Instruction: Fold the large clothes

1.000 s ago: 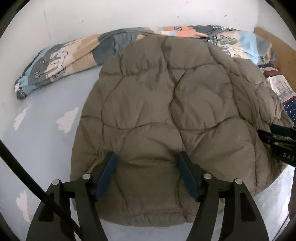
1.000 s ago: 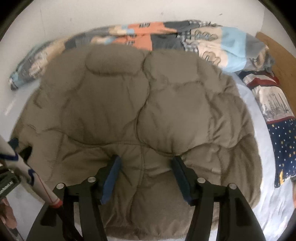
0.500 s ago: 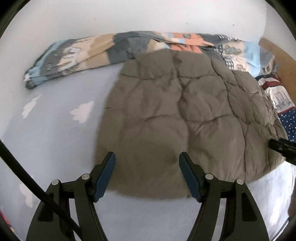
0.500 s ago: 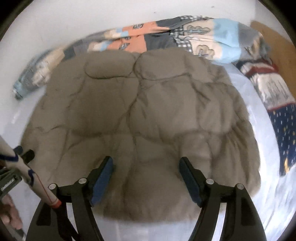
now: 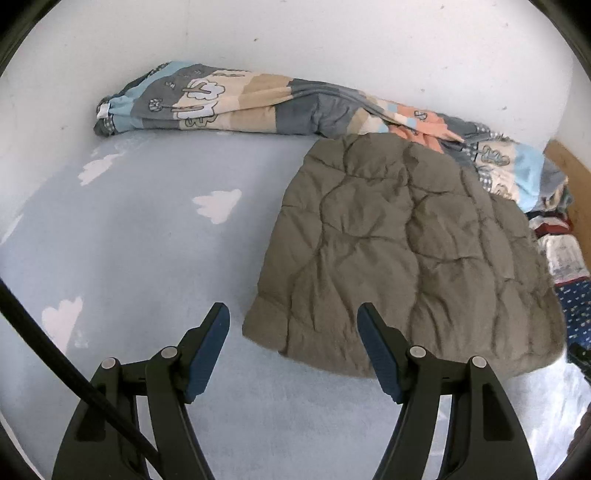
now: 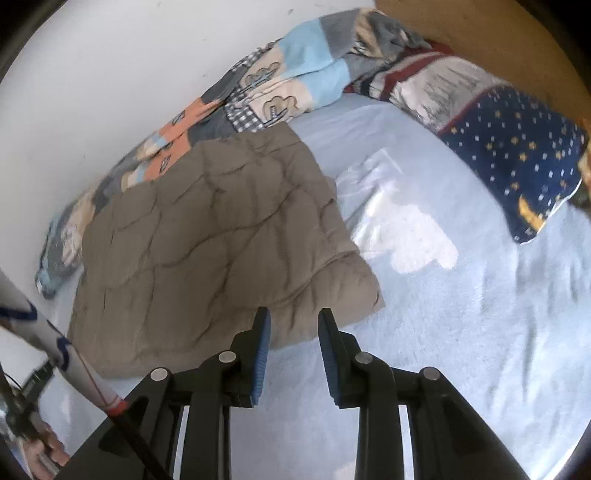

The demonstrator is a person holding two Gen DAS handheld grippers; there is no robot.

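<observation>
A folded olive-brown quilted jacket (image 5: 406, 251) lies flat on the pale blue bed sheet (image 5: 147, 258); it also shows in the right wrist view (image 6: 214, 236). My left gripper (image 5: 293, 317) is open and empty, above the sheet just in front of the jacket's near left corner. My right gripper (image 6: 293, 317) is empty, its jaws narrowed but apart, just in front of the jacket's near right edge. Neither gripper touches the jacket.
A rolled patchwork blanket (image 5: 258, 107) lies along the white wall behind the jacket, also in the right wrist view (image 6: 280, 85). A star-patterned navy pillow (image 6: 517, 147) lies at the right by a wooden headboard (image 6: 480, 33). The sheet (image 6: 461, 314) stretches right of the jacket.
Both grippers have drawn back off the jacket and risen. The left has swung left, the right has swung right and its jaws have narrowed. The jacket stays flat.
</observation>
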